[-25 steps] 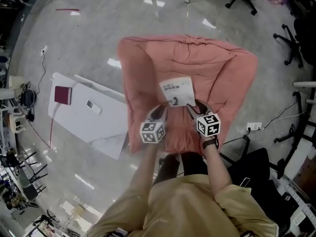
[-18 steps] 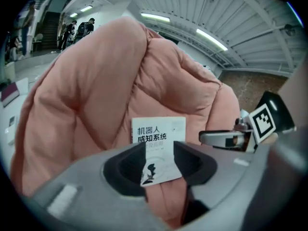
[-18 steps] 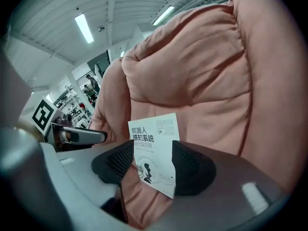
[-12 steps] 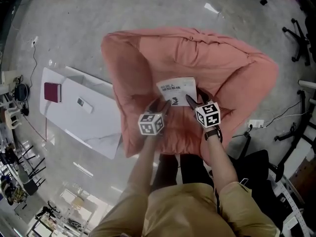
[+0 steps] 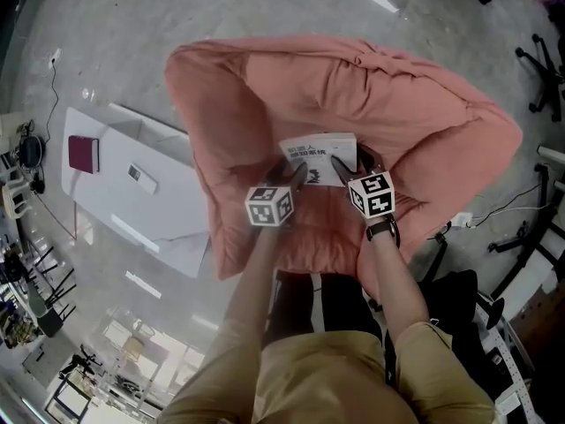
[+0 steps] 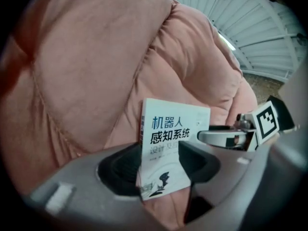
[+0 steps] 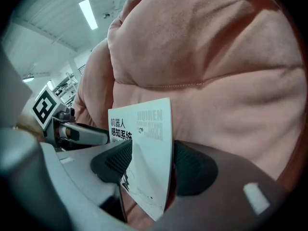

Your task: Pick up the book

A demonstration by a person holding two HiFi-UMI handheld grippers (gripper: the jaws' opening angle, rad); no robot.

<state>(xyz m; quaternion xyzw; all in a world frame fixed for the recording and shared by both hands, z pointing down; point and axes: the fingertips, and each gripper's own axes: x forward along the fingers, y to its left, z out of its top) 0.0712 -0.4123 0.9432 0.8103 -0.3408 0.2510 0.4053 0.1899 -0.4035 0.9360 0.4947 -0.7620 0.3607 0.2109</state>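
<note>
A white book (image 5: 322, 159) with black print lies on the seat of a pink beanbag chair (image 5: 353, 87). My left gripper (image 5: 294, 177) is at its left edge and my right gripper (image 5: 351, 164) at its right edge. In the left gripper view the book (image 6: 173, 143) stands between the left gripper's (image 6: 161, 165) jaws, which are opening. The right gripper (image 6: 226, 136) shows beside it. In the right gripper view the book's edge (image 7: 144, 148) sits between the right gripper's (image 7: 151, 165) jaws, also opening, with the pads not pressing on it.
A low white table (image 5: 132, 210) stands left of the beanbag, with a dark red booklet (image 5: 84, 153) and a small grey device (image 5: 139, 177) on it. A power strip with cable (image 5: 459, 221) and office chairs (image 5: 543, 69) are at the right.
Both grippers have sunk with the book toward the beanbag seat, and the head view has closed in on the beanbag. The book now rests on the cushion.
</note>
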